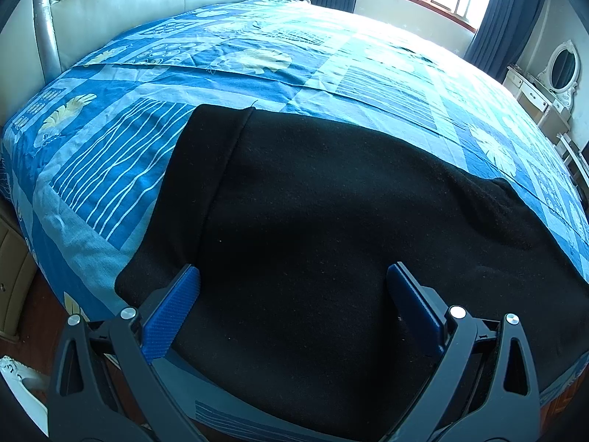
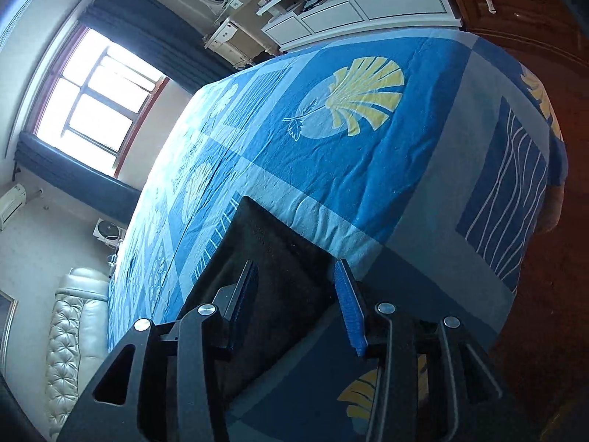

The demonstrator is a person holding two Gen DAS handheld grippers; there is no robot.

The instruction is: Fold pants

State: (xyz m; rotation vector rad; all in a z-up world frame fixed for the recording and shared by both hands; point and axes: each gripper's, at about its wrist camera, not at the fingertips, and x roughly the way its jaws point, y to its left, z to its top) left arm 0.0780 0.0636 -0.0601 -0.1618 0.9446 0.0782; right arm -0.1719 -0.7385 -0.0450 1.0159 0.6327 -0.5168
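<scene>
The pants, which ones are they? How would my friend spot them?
Find the big bed with the blue patchwork sheet. Near its front edge lie the black fleecy pants. They are the only plain dark thing on that patterned sheet.

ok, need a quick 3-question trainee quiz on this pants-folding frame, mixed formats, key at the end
1. True or false: the left gripper is shut on the black pants.
2. Multiple choice: what do the pants lie on? A) a wooden floor B) a blue patterned bedspread C) a white dresser
3. Fill in: in the right wrist view, the cloth seen between the right gripper fingers is coloured ____.

Key
1. False: its fingers stand wide apart over the cloth.
2. B
3. Black: an end of the pants, near the bed's edge.
</scene>
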